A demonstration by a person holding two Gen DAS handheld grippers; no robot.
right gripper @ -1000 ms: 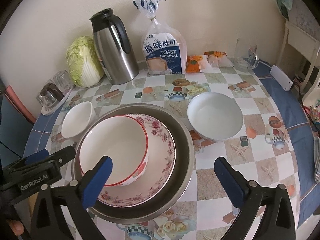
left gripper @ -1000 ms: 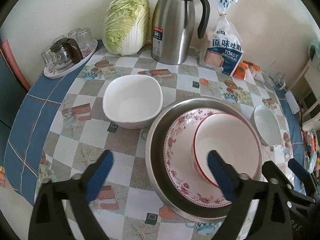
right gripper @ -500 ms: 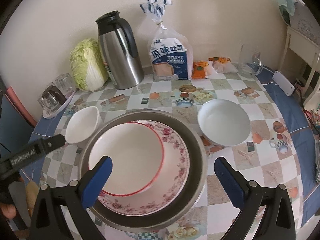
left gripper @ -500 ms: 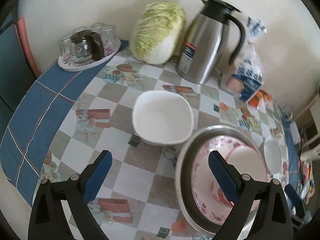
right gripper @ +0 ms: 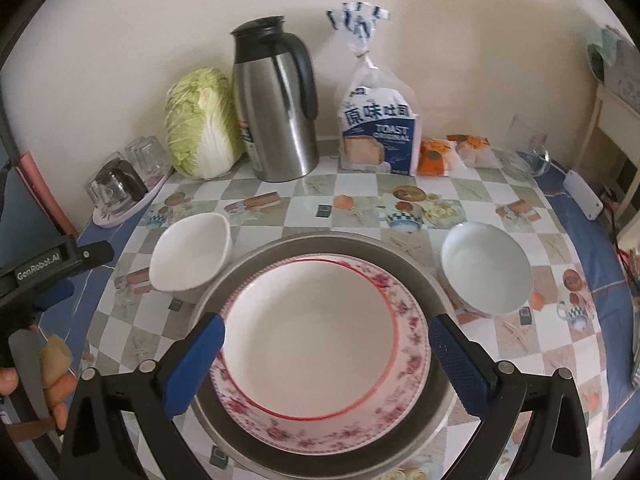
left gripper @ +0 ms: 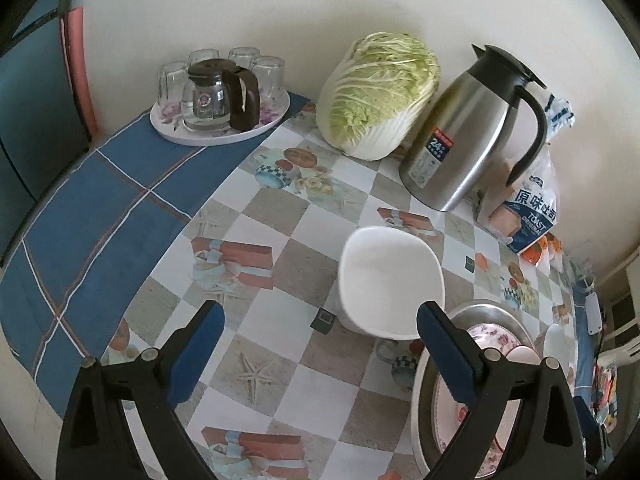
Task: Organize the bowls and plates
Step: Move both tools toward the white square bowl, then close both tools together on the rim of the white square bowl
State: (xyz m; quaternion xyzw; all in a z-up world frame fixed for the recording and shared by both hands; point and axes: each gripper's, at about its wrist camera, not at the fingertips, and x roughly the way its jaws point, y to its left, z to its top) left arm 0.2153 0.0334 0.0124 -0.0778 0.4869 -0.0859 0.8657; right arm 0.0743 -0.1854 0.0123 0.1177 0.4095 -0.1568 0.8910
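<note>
While the left gripper (left gripper: 316, 344) hangs over the checked table (left gripper: 280, 264) with its blue fingers spread wide and nothing between them, the square white bowl (left gripper: 390, 280) sits just ahead of its right finger, close beside the steel basin (left gripper: 472, 308); if the gripper goes down at this angle, I think one finger may push the bowl against the basin rim instead of catching its wall; the thermos (left gripper: 464, 136) and the cabbage (left gripper: 376, 96) stand behind, well apart from the bowl, so a hard push could slide it toward them

In the right wrist view the right gripper (right gripper: 326, 364) is also spread and holds nothing; it hovers above the red-rimmed bowl (right gripper: 310, 340), which rests in the flowered plate (right gripper: 412, 360), itself inside the basin (right gripper: 436, 288); the round white bowl (right gripper: 486, 272) waits on the table just beside the basin; the smooth glazed rims look slippery, so a shallow pinch may let a bowl drop on the stack and chip it
</note>
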